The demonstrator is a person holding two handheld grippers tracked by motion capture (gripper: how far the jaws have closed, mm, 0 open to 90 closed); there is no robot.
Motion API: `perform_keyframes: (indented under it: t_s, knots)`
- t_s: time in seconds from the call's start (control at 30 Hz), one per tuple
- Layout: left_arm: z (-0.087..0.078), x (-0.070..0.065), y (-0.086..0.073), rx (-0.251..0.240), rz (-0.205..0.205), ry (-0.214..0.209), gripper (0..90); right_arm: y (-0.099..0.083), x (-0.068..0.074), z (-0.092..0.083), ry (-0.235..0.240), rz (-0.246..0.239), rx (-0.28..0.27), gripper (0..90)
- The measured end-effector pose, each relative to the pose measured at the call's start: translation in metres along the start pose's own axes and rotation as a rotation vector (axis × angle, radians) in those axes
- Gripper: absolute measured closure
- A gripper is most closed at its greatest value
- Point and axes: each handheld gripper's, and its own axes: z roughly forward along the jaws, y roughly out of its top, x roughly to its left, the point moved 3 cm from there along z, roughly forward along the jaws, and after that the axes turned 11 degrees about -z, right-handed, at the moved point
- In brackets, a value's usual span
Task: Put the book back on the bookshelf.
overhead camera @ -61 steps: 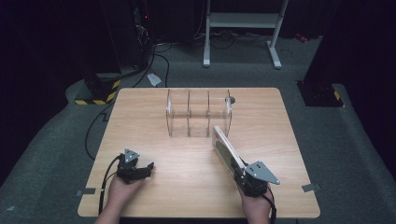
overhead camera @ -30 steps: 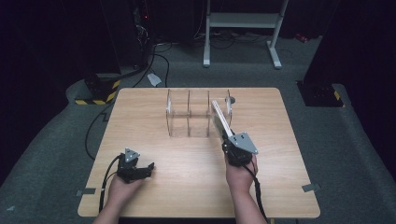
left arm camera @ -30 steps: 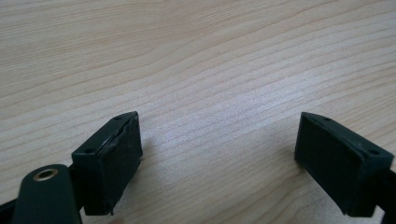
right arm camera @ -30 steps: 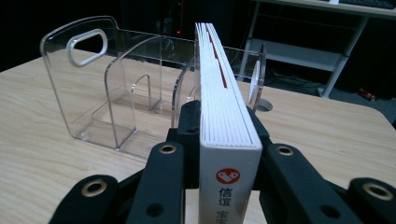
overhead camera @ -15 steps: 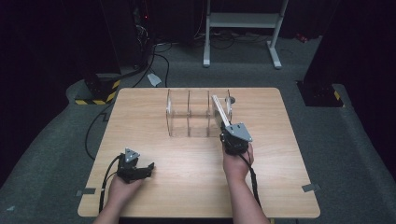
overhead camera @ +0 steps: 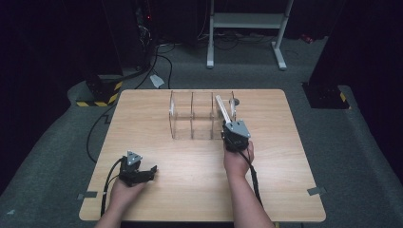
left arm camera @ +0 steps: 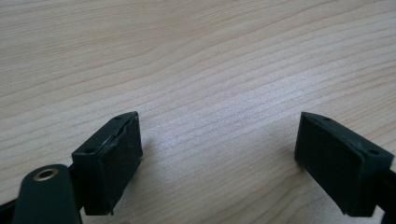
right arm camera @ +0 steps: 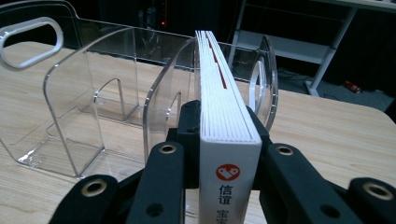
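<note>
Since the earlier frames, the right claw (overhead camera: 227,124) has carried the white book (overhead camera: 222,110) from the right part of the desk's near half up toward the far edge, and the book's far end now stands at the rightmost compartment of the clear plastic rack (overhead camera: 199,116). From the right gripper view, the right claw (right arm camera: 229,154) is pinching the book (right arm camera: 224,107) on both covers, with its page edges turned up, its spine end nearest the camera and red-and-black print on the white cover. The book points into the gap between the rack's (right arm camera: 93,102) last two dividers; whether it touches either wall cannot be told. The rack stands near the middle of the desk's (overhead camera: 285,156) far edge, and its other compartments hold nothing. The left claw (overhead camera: 151,170) has kept its place near the desk's near-left corner, held low over the wood by the person's left hand (overhead camera: 124,187). From the left gripper view, the left claw (left arm camera: 217,163) is spread wide, with bare desk (left arm camera: 196,70) between its jaws.
</note>
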Motion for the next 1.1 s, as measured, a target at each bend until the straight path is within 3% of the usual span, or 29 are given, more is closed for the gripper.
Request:
perform_keyframes:
  t_s: [0.4, 0.97, 1.1]
  knots:
    - [0.0, 0.0, 0.0, 0.0, 0.003, -0.001, 15.0, 0.002, 0.0, 0.012, -0.014, 0.006, 0.004, 75.5]
    - [0.0, 0.001, 0.0, 0.0, 0.008, -0.001, 15.2, -0.004, 0.002, 0.015, -0.024, 0.007, 0.015, 75.0]
    - [0.0, 0.001, 0.0, -0.001, 0.008, -0.002, 15.2, -0.008, 0.002, 0.013, -0.025, 0.035, 0.029, 74.6]
